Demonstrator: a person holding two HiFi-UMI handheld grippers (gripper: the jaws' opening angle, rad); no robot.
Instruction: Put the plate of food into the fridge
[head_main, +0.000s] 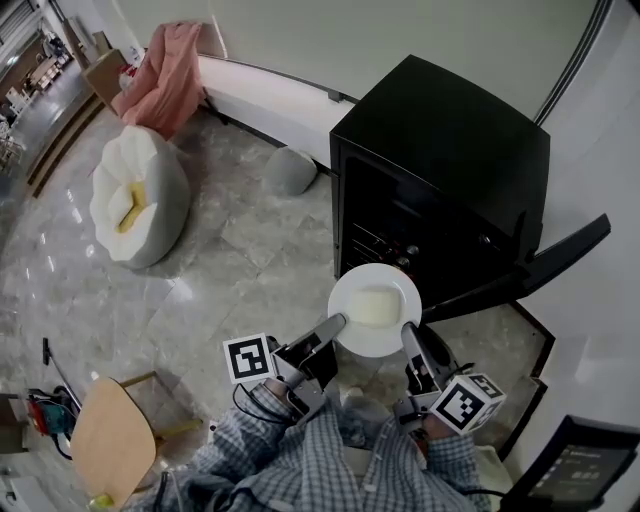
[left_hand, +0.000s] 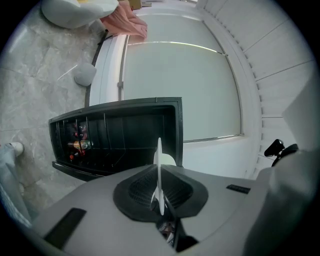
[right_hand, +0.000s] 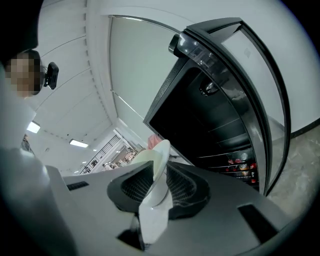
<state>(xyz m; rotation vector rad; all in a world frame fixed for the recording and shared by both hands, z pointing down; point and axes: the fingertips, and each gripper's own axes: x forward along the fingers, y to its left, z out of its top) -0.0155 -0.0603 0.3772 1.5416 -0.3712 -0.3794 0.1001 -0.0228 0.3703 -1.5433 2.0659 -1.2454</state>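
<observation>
A round white plate (head_main: 353, 332) with a pale yellow block of food (head_main: 373, 306) hangs level in front of the open black fridge (head_main: 440, 170). My left gripper (head_main: 338, 322) is shut on the plate's near-left rim, and my right gripper (head_main: 407, 331) is shut on its near-right rim. In the left gripper view the plate (left_hand: 159, 175) shows edge-on between the black pads, with the fridge's dark shelves (left_hand: 105, 145) behind it. In the right gripper view the plate's rim (right_hand: 157, 185) is pinched between the pads, beside the fridge opening (right_hand: 210, 120).
The fridge door (head_main: 540, 262) stands swung open to the right. Bottles and cans (left_hand: 77, 145) sit on the lower shelves. A white beanbag chair (head_main: 135, 195), a grey cushion (head_main: 290, 170) and a wooden stool (head_main: 110, 435) stand on the marble floor to the left.
</observation>
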